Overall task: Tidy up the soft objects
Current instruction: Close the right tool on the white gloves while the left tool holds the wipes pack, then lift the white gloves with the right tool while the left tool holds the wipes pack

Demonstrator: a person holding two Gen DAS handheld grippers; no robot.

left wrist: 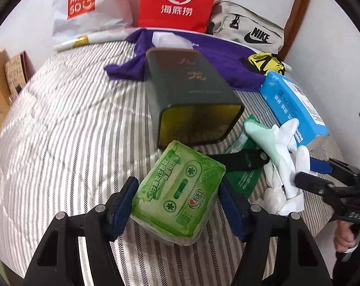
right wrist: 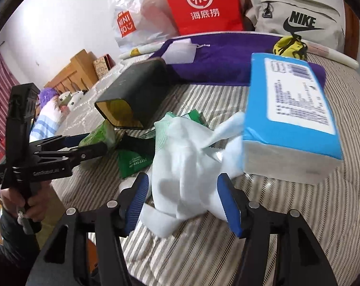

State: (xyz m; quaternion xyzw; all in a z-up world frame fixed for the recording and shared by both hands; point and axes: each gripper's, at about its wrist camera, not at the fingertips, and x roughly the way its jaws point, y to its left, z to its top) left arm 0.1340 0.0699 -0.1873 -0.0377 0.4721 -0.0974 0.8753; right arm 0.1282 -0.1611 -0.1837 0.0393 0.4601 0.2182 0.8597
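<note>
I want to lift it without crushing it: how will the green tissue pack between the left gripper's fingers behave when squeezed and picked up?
The green tissue pack looks soft: its plastic wrap is puffy and wrinkled, so it will probably dent under the pads. It is likely light for its size. The glossy film may slip a little. It sits tilted on the striped bedding, so it may rock.

Green tissue pack [left wrist: 177,190] flat on bed; white glove [right wrist: 187,166] crumpled alongside.

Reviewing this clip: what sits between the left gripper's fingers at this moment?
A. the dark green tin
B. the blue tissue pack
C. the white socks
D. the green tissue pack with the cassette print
D: in the left wrist view the green tissue pack lies between the blue pads of the left gripper, while the white socks sit in front of the right gripper.
</note>
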